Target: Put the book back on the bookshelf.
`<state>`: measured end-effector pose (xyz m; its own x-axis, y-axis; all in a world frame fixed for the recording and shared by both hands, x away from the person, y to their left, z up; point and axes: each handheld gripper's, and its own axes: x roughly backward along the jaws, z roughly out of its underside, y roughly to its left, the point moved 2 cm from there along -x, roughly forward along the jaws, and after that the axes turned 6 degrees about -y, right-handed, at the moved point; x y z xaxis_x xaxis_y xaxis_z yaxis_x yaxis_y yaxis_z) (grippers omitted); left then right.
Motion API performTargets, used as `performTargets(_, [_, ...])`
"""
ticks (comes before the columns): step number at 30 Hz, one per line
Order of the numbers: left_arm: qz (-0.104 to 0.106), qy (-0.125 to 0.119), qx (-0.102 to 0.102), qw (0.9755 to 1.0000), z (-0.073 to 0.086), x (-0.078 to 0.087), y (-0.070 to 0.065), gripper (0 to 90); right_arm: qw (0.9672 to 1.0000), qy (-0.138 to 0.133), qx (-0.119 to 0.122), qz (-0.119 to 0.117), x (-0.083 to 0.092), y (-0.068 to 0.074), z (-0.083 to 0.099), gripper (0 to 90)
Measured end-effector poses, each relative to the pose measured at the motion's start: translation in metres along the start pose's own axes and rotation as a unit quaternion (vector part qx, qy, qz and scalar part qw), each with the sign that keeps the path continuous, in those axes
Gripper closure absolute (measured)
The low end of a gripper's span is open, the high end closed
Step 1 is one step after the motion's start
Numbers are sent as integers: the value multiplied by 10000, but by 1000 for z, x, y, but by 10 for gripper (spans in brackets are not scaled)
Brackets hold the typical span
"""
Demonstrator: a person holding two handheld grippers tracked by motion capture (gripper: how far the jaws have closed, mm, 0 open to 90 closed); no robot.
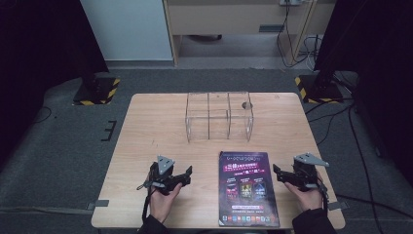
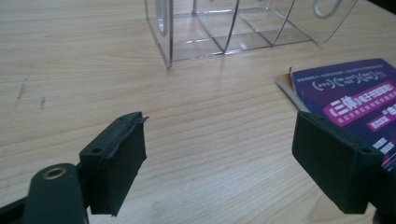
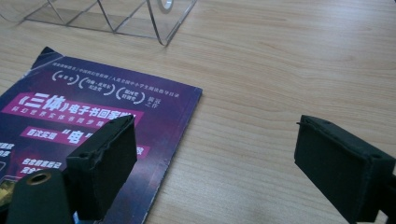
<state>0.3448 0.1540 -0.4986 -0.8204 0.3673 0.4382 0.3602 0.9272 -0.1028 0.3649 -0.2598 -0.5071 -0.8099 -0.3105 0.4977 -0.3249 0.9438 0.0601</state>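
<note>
Left gripper [image 1: 187, 174]: fingers [image 2: 114, 161] are spread wide, nothing between them but bare table [image 2: 93, 70]. Right gripper [image 1: 277, 171]: fingers [image 3: 102, 158] are likewise parted and empty, with one finger seen above the near right corner of the booklet [image 1: 248, 187] and the other above bare wood. No pad is pressed on anything.

The booklet, purple-covered with printed text, is laid flat between the two grippers, close to the person's edge of the table. In the left gripper view its far left corner [image 2: 348, 88] is seen just beside the right-hand finger; a pale strip at that corner is possibly a lifted page edge, though that cannot be settled from this angle.

Beyond the booklet, toward the far side of the table, a clear acrylic organizer [image 1: 219, 116] with upright dividers is stood, well apart from both grippers.

Step judged: approach, before any grasp. The booklet is flanked, not yet touched.

Next move, as judged: an edge of the booklet is to be caught, probably the right one, since the right gripper is nearest. A flat, thin cover calls for a low, shallow approach so that one finger is slid under the edge before closing; otherwise the cover is merely pushed across the table.
</note>
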Motion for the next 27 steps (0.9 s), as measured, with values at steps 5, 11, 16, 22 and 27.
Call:
performTargets(5, [106, 2, -45, 9999, -5, -8, -13, 177, 9999, -40, -80, -84, 1, 3, -2, 116])
performTargets(11, [211, 46, -86, 9997, -7, -15, -24, 183, 9999, -74, -35, -148, 1, 6, -3, 119])
performTargets(16, [327, 58, -57, 9994, -8, -22, -36, 185, 9998, -111, -24, -142, 1, 8, -3, 132])
performTargets(22, [404, 131, -156, 9990, -5, -31, -48, 197, 9996, -137, 7, -239, 0, 13, -3, 147])
performTargets(27, [434, 182, -228, 9986, -3, -36, -57, 208, 9994, -143, 24, -302, -1, 16, -3, 150])
